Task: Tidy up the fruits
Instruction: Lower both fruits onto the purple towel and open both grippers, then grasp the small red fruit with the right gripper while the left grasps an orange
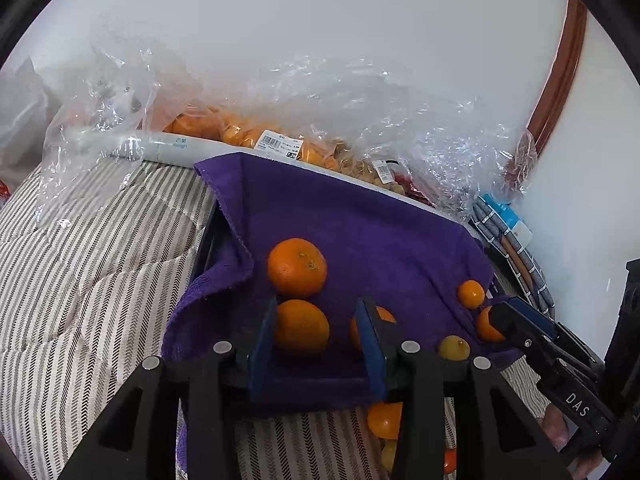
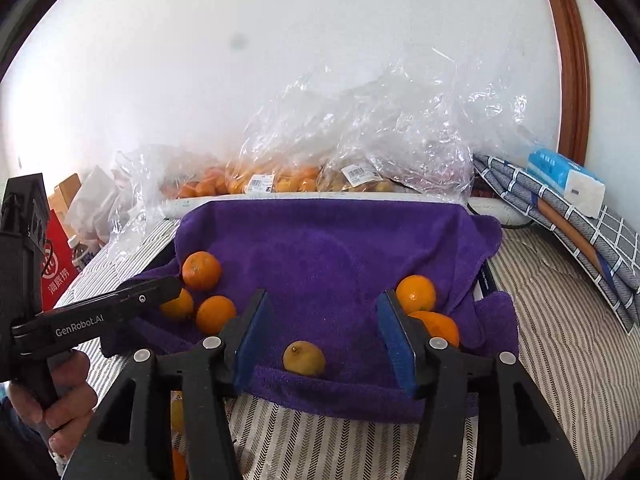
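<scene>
Five oranges and one yellowish fruit [image 2: 304, 358] lie on the purple towel [image 2: 340, 256], which is your landmark here. Three oranges [image 2: 201, 270] sit at the towel's left side; two more [image 2: 416, 293] sit at its right side. The yellowish fruit rests on the towel's near edge, alone.

Your left tool [image 1: 316, 344] stands partly open over the towel's left side. One orange [image 1: 301, 327] lies between its blue pads; the left pad is at the fruit's edge, but a grip is not evident.

Your right tool [image 2: 326, 340] stands open over the near edge. The yellowish fruit sits between its pads, clear of both.

Beyond the towel's far edge, clear plastic bags [image 2: 360, 140] hold further fruit. The towel rests on a striped bed cover [image 2: 560, 340]. More small fruit [image 1: 385, 420] lies on the cover, just in front of the towel.
</scene>
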Available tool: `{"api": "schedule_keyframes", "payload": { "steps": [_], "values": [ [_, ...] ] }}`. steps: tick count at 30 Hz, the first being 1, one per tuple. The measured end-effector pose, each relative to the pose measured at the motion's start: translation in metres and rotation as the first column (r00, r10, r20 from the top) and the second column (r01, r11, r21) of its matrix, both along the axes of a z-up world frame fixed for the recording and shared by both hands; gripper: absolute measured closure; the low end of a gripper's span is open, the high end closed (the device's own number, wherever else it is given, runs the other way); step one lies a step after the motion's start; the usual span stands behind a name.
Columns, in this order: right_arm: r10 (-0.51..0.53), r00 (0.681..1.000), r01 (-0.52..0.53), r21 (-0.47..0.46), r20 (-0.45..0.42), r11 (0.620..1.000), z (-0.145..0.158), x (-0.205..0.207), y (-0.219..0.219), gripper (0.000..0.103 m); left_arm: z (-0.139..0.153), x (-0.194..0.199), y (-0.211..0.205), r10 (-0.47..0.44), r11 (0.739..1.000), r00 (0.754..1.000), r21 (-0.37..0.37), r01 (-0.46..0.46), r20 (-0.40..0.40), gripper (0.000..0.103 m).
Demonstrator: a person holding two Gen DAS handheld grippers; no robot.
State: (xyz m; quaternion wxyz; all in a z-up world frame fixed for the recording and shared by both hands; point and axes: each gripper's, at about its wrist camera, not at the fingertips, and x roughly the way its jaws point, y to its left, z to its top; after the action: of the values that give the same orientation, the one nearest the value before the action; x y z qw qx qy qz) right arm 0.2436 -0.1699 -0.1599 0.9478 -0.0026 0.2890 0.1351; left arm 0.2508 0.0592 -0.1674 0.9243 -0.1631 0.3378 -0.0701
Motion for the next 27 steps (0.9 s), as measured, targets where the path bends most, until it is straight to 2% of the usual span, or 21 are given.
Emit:
{"api": "schedule_keyframes", "payload": {
  "steps": [3,10,12,13,16,18,20,27],
  "values": [
    [-0.026,1.000,0.026,0.012,-0.008,1.000,0.004,0.001,-0.006,0.047,0.002,-0.006,0.002,0.021,1.000,1.000,0.020,-0.022,0.012,0.061],
    [-0.080,0.995,0.083,0.053,-0.056,0.995,0.014,-0.016,-0.023,0.047,0.005,-0.019,0.019,0.053,0.999,0.998,0.005,-0.054,0.027,0.060],
    [-0.086,0.994,0.089,0.039,-0.074,0.995,0.013,-0.025,-0.021,0.053,0.005,-0.023,0.024,0.067,0.998,0.997,0.005,-0.068,0.029,0.060],
    [-0.079,0.993,0.082,0.033,-0.085,0.996,0.011,-0.032,-0.019,0.058,0.005,-0.028,0.029,0.073,0.997,0.997,-0.001,-0.073,0.028,0.060],
    [-0.049,0.992,0.053,0.034,-0.114,0.998,0.005,-0.047,-0.011,0.059,0.005,-0.042,0.037,0.048,0.998,0.997,-0.033,-0.046,0.053,0.059],
    [-0.011,0.990,0.016,0.032,-0.143,0.999,-0.004,-0.057,-0.001,0.059,0.006,-0.053,0.040,0.067,0.998,0.996,0.002,-0.067,0.058,0.057],
    [0.024,0.986,-0.019,0.028,-0.164,0.999,-0.011,-0.064,0.008,0.060,0.006,-0.063,0.046,0.055,0.998,0.996,0.004,-0.056,0.063,0.057],
    [0.088,0.966,-0.083,0.030,-0.243,0.996,-0.035,-0.066,0.033,0.069,0.000,-0.073,0.062,0.091,0.996,0.996,-0.016,-0.091,0.024,0.057]
  ]
}}
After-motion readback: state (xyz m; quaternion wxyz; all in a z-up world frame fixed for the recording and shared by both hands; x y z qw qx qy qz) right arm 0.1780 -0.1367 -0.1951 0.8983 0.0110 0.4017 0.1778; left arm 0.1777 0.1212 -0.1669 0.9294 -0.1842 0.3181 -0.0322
